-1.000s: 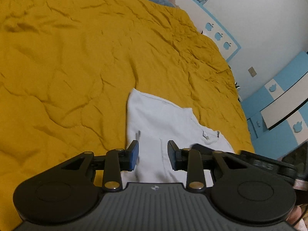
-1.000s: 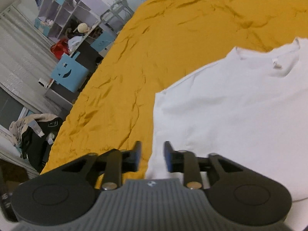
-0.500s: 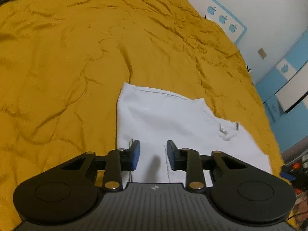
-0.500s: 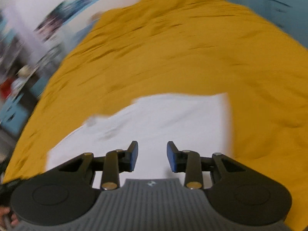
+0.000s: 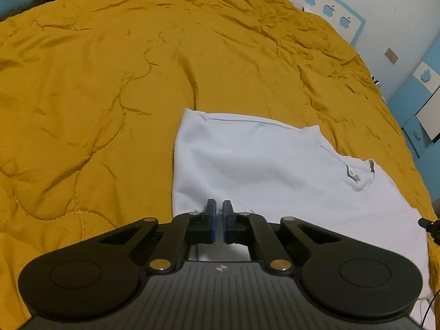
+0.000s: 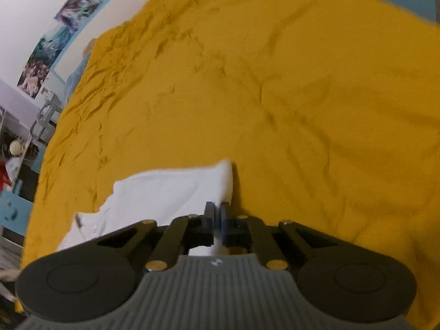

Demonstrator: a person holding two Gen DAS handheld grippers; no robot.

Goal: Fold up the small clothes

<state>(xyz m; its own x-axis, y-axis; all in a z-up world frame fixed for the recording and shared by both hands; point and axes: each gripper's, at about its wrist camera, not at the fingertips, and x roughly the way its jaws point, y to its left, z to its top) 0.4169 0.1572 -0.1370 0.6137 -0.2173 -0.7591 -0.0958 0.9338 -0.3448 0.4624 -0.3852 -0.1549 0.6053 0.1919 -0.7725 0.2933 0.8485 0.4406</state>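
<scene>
Black plastic linkages of the left gripper (image 5: 217, 213) fill the near edge of its view, the blue-padded jaws pinched together on the near hem of the white T-shirt (image 5: 264, 165). In the right wrist view the right gripper (image 6: 217, 214) has its jaws clamped on the T-shirt's (image 6: 170, 189) edge near one corner, white cloth showing between them. The shirt lies flat on the mustard-yellow quilt (image 5: 110, 82) of a bed, its collar and label (image 5: 357, 174) toward the right side in the left view. Beyond the wrinkled quilt stands a white wall with pale blue apple cut-outs (image 5: 327, 9); posters (image 6: 55, 44) show in the right view.
</scene>
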